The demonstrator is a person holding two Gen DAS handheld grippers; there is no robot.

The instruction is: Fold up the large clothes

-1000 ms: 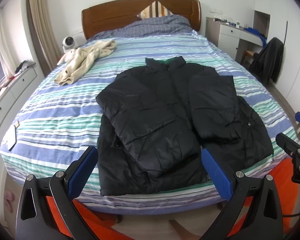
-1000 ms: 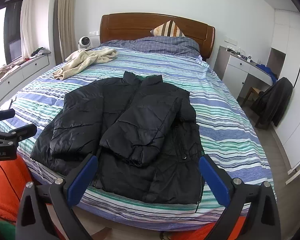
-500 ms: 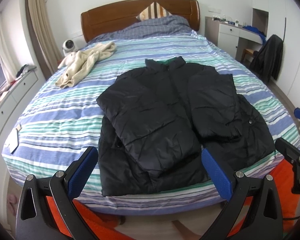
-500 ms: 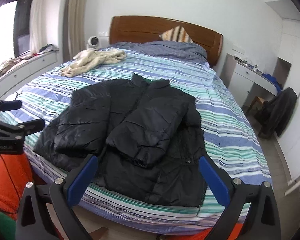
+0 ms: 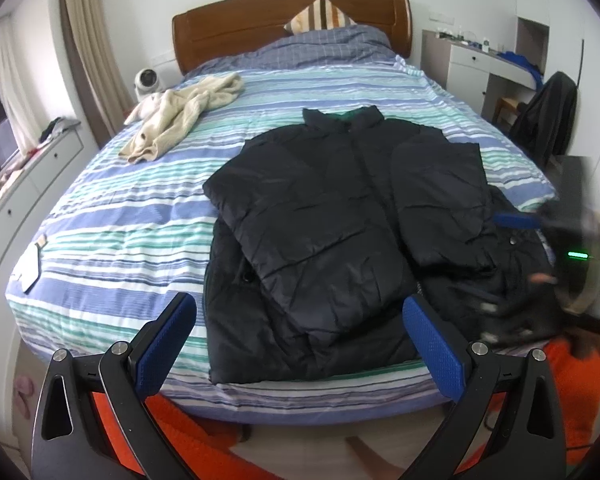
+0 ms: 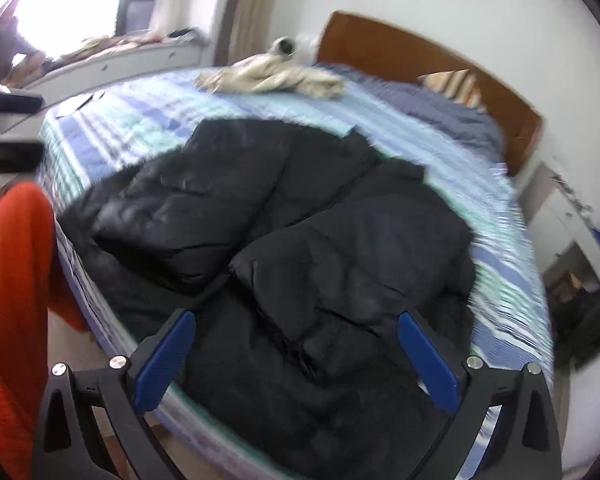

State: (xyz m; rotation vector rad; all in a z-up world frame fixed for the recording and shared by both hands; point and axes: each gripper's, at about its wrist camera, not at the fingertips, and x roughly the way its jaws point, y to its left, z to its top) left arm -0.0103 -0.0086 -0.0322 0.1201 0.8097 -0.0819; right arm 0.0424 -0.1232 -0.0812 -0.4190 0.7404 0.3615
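Both tongs gape wide and empty, left gripper (image 5: 298, 344) and right gripper (image 6: 296, 354) hanging over the striped bed (image 5: 132, 216), where the black jacket (image 5: 324, 216) lies sleeves-in near the foot edge, hem likely needing gripping next.

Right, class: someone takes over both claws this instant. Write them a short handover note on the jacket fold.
Left claw: open, empty, held off the foot of the bed, short of the black jacket.
Right claw: open, empty, over the jacket's hem corner; its view is blurred with motion.
Jacket: flat near the foot of the bed, collar toward the headboard. A beige garment lies apart, nearer the pillows.
Done: both sleeves are folded in across the front.
Left: probably grip the hem and fold the body up toward the collar; the beige garment is unfolded.
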